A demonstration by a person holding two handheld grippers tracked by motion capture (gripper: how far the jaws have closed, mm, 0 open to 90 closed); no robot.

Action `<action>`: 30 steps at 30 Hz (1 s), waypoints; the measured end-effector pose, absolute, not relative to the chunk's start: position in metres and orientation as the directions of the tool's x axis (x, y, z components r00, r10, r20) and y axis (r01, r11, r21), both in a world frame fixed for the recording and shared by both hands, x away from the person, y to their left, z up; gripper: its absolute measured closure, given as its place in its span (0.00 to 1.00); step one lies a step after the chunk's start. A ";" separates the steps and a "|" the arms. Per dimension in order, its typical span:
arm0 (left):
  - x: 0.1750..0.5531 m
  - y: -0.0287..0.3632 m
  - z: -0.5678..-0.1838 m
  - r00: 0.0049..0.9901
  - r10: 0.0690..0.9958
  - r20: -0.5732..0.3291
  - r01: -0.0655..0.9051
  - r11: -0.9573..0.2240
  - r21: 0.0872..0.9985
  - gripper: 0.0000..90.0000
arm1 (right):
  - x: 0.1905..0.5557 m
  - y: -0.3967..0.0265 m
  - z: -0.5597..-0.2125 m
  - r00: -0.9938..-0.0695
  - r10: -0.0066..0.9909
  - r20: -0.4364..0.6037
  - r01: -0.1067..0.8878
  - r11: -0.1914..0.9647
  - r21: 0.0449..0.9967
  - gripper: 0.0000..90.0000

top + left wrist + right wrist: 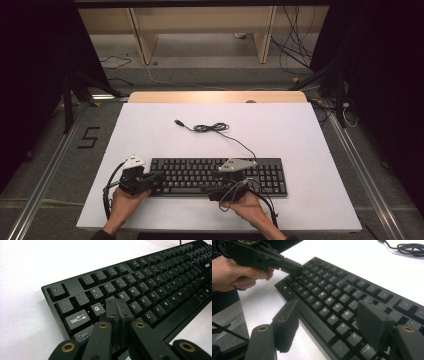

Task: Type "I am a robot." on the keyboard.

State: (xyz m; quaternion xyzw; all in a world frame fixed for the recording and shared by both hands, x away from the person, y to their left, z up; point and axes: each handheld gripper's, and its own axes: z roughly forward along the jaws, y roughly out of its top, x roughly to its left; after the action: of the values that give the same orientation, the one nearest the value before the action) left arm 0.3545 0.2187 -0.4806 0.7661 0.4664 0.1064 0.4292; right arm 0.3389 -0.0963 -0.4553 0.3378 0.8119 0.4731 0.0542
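Keyboard [220, 176]: black, full-size, flat on the white table [280, 135]; lies directly under and ahead of both grippers, long edge toward the person.
Keyboard cable [215, 128]: runs from the back edge away from both grippers, loosely coiled on the table, plug end free; seen beyond the right gripper's jaws at the upper right of its view.
Left gripper [117, 308]: jaws pressed together, nothing between them; the joined tip sits down among the keys just past Q [96, 308] and beside E, at the keyboard's left end. Whether it presses a key or only rests on it cannot be told.
Right gripper [329, 327]: jaws wide apart, empty; held over the front edge of the keyboard, one jaw out over the table side, the other above the keys of the right-hand letter block.
Left hand [235, 273]: wrapped round the left gripper's body, seen far off in the right gripper view.
Likely step (judgement): key-pressing or poking with the closed left tip.
Risk 1: the joined tip is wider than one keycap gap, so it may strike two keys at once.
Risk 2: a slanted push could slide the keyboard across the smooth table, as nothing pins it.
Risk 3: the open right jaw could catch a keycap edge if lowered carelessly.
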 end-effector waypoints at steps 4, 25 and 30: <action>0.355 0.219 -0.481 0.544 0.806 -0.234 0.625 -0.202 0.754 0.99 | 0.338 -0.099 -0.455 -0.766 0.601 0.227 0.491 0.321 0.810 0.39; 0.357 0.216 -0.486 0.545 0.808 -0.225 0.640 -0.228 0.734 0.99 | 0.337 -0.100 -0.455 -0.765 0.605 0.222 0.490 0.323 0.810 0.39; 0.358 0.217 -0.486 0.544 0.806 -0.234 0.645 -0.224 0.730 0.99 | 0.337 -0.100 -0.455 -0.765 0.606 0.220 0.490 0.324 0.809 0.39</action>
State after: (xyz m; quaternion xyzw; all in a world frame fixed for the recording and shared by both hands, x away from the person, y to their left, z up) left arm 0.3576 0.2168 -0.4865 0.7763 0.4673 0.0974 0.4117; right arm 0.3373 -0.1001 -0.4554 0.3376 0.8114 0.4733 0.0611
